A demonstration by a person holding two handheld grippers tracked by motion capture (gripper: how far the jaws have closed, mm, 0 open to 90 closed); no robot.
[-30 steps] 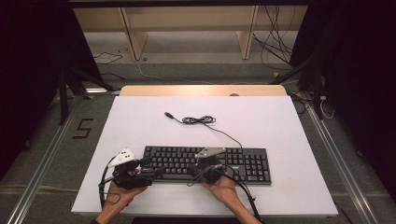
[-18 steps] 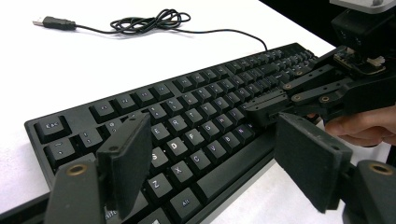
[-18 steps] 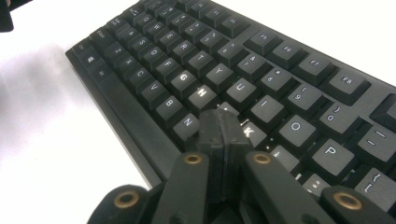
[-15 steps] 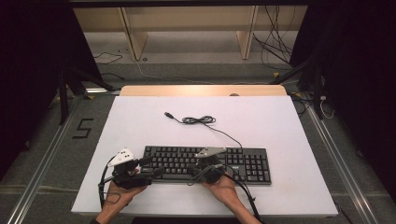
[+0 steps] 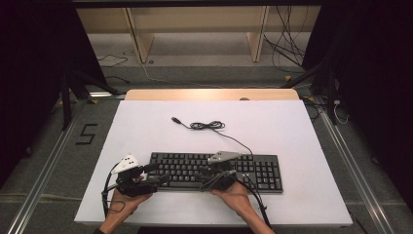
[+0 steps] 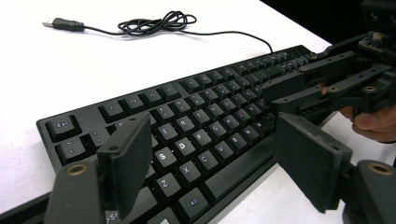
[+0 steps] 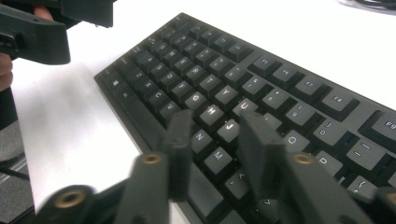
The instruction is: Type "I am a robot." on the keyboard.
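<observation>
A black keyboard point(image 5: 263, 168) point(image 6: 210, 107) point(image 7: 210, 60) lies near the front edge of the white table. Its cable point(image 5: 207, 126) point(image 6: 154, 23) lies coiled behind it, ending in a loose USB plug point(image 6: 63, 23). My left gripper point(image 5: 157, 173) point(image 6: 219, 158) is open wide over the keyboard's left end, with nothing between its pads. My right gripper point(image 5: 208, 174) point(image 7: 217, 140) hovers low over the middle letter keys. Its jaws have just been opening and now stand partly apart, with only keys showing through the gap. Each gripper view also shows the other gripper point(image 6: 322, 84) point(image 7: 37, 28).
The white table top point(image 5: 292, 126) has bare room behind and to the right of the keyboard. A wooden strip point(image 5: 209, 94) runs along its far edge. Beyond it stand wooden frame legs point(image 5: 139, 39) and loose floor cables point(image 5: 287, 44). A "5" mark point(image 5: 86, 134) is on the floor at the left.
</observation>
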